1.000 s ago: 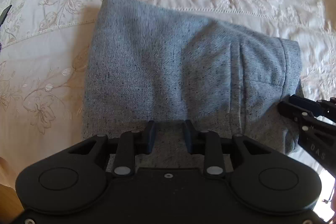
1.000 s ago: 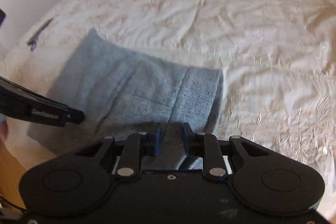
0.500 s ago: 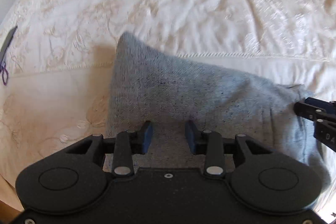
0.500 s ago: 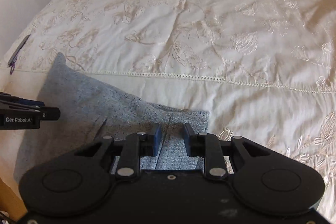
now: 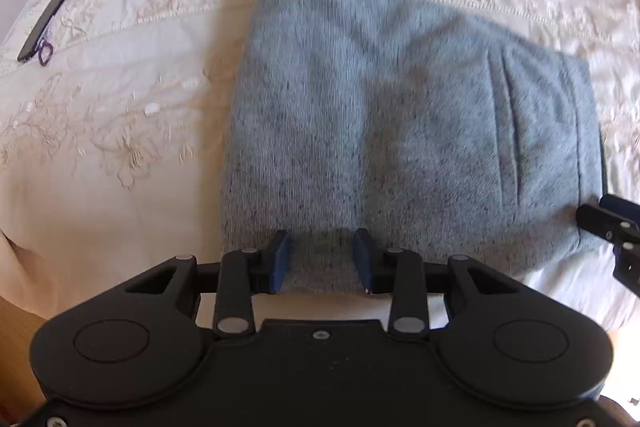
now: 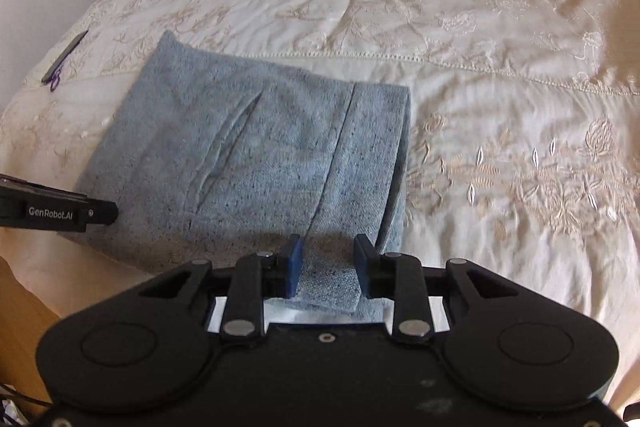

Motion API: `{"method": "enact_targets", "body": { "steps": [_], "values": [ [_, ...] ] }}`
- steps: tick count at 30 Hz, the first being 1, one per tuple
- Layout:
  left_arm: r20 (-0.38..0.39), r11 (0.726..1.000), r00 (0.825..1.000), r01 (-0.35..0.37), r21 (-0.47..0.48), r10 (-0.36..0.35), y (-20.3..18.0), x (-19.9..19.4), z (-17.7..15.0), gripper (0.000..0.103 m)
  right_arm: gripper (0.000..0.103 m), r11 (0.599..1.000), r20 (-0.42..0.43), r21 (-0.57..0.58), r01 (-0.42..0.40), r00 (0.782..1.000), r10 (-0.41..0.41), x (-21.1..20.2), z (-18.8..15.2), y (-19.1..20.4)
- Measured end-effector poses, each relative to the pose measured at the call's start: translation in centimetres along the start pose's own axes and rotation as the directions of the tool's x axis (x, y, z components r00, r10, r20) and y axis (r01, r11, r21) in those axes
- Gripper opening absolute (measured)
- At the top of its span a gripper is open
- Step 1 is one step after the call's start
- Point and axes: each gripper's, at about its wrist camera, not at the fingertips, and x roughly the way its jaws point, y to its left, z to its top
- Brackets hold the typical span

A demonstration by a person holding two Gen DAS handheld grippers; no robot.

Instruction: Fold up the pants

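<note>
Grey folded pants [image 5: 400, 131] lie flat on cream embroidered bedspread [image 6: 460, 27], near its front edge. My left gripper [image 5: 322, 255] spread over near hem, left portion. My right gripper [image 6: 326, 259] spread over near hem at waistband end, pinching nothing. Dark phone [image 5: 44, 23] far left.

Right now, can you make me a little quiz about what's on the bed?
1. True or false: the grey pants lie folded on the bedspread.
2. What lies near the bed's left edge: A) a book B) a dark phone C) a cup?
3. Fill in: both the left hand-held gripper and the right hand-held gripper have their fingers ____.

Key: 1 true; 2 B; 3 open.
</note>
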Motion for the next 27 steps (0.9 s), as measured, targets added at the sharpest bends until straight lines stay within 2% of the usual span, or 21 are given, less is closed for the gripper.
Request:
{"method": "enact_targets", "body": {
  "steps": [4,8,11,17,21,27],
  "values": [
    [-0.009,1.000,1.000,0.000,0.010,0.000,-0.4,0.1,0.7,0.040,0.032,0.999,-0.019,0.027,0.043,0.999,-0.042,0.7,-0.3,0.9],
    [0.023,0.998,0.998,0.065,-0.018,-0.065,0.7,-3.6,1.0,0.040,0.032,0.991,0.011,0.113,0.066,0.998,-0.068,-1.9,0.7,1.3],
    [0.045,0.995,0.995,0.093,-0.028,-0.091,1.3,-6.7,-0.3,0.041,0.031,0.978,0.019,0.167,0.121,0.992,-0.126,-5.1,1.1,2.3],
    [0.114,0.995,0.989,0.098,-0.008,-0.096,2.4,-12.3,-2.7,0.042,0.031,0.971,0.091,0.196,0.137,0.983,-0.157,-11.3,0.2,5.4],
    [0.159,0.995,0.983,0.098,-0.021,-0.093,3.3,-14.6,-4.5,0.043,0.032,0.967,0.119,0.230,0.109,0.983,-0.139,-14.4,-0.7,6.9],
    [0.181,0.993,0.977,0.119,-0.021,-0.113,4.3,-16.8,-6.9,0.043,0.032,0.971,0.171,0.202,0.130,0.971,-0.165,-18.0,-2.8,9.1]
  ]
}}
